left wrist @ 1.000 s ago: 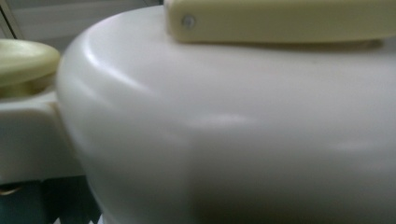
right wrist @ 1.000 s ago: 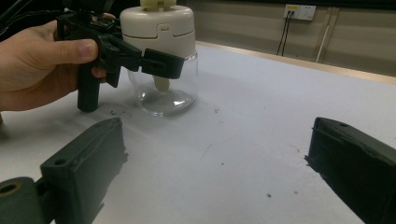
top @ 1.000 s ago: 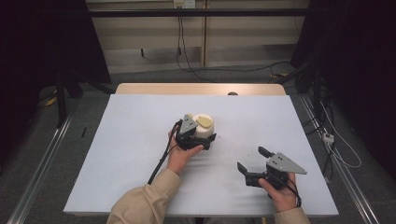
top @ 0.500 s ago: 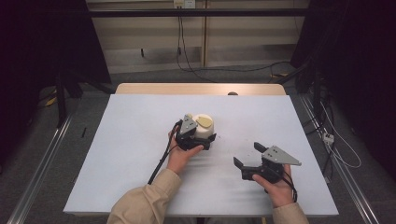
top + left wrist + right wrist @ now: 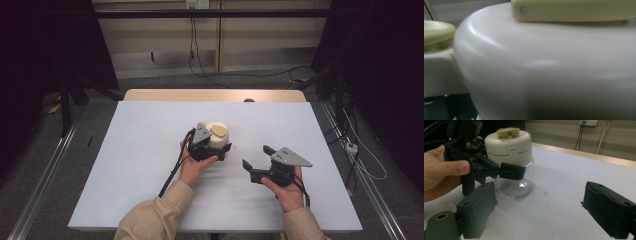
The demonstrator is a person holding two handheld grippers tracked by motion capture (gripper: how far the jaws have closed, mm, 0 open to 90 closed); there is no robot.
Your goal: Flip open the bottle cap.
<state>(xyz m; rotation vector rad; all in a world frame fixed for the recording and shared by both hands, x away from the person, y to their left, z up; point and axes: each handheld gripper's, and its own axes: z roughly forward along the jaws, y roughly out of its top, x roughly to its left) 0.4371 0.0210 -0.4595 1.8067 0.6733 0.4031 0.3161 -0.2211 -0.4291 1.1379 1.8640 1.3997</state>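
Near the middle of the white worktop (image 5: 125,165) stands a clear jar (image 5: 514,183) with a cream lid (image 5: 218,134), clasped by the left gripper (image 5: 220,150). To its right, the right gripper (image 5: 256,161) hovers wide open, empty.

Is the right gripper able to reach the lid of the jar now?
Probably yes. The right gripper is open, and only bare table lies between it and the jar. The left gripper grips lower, leaving the lid free.
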